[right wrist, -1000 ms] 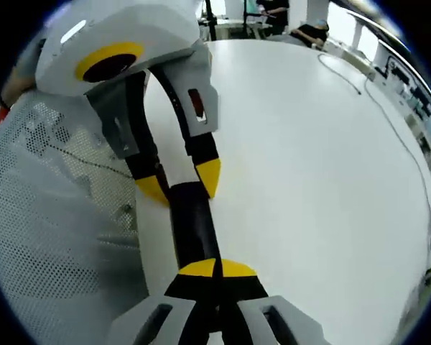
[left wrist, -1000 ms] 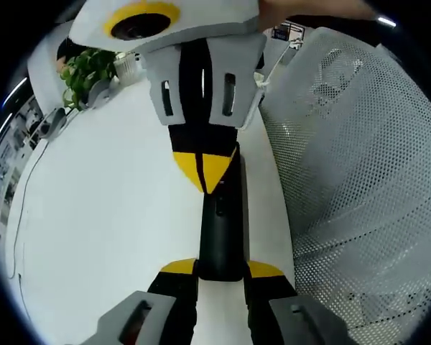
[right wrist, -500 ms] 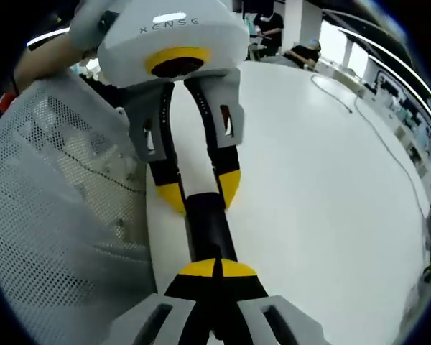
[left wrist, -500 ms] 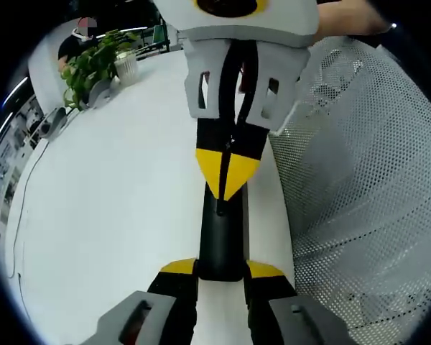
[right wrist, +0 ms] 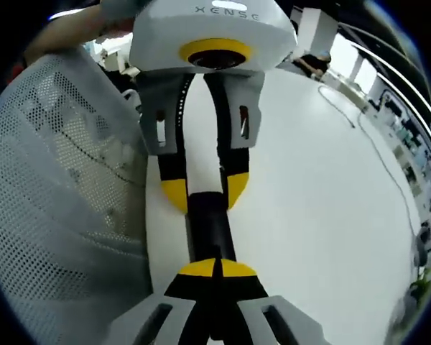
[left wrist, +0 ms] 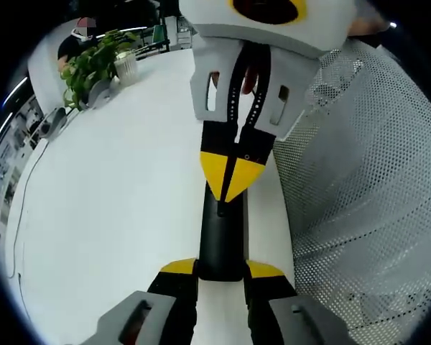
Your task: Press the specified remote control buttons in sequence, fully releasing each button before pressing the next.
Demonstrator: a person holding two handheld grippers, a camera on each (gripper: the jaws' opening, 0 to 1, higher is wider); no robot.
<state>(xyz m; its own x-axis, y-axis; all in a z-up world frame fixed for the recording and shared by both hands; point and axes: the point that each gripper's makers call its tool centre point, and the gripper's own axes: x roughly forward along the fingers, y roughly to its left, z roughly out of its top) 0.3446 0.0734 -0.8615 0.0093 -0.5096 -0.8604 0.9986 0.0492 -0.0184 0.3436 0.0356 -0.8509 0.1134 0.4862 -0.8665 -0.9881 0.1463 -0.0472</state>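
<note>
A slim black remote (left wrist: 220,237) lies lengthwise over the white table (left wrist: 115,201), close to its edge. My left gripper (left wrist: 221,269) is shut on the remote's near end, one yellow-tipped finger on each side. From the top of the left gripper view my right gripper (left wrist: 230,176) comes down shut, its joined yellow tips resting on the remote's far part. In the right gripper view the same right gripper (right wrist: 217,268) touches the remote (right wrist: 210,228) with its tips together. Opposite it, the left gripper (right wrist: 205,194) clasps the other end.
A white mesh chair back (left wrist: 359,180) stands right beside the table edge and also shows as a mesh chair back (right wrist: 57,187). A potted plant (left wrist: 93,65) sits far off on the table. A thin cable (right wrist: 373,136) runs across the far side.
My right gripper has swung from a leftward lean to a more upright stand over the remote, its tips shifting slightly rightwards on it. My left gripper and the remote have stayed still.
</note>
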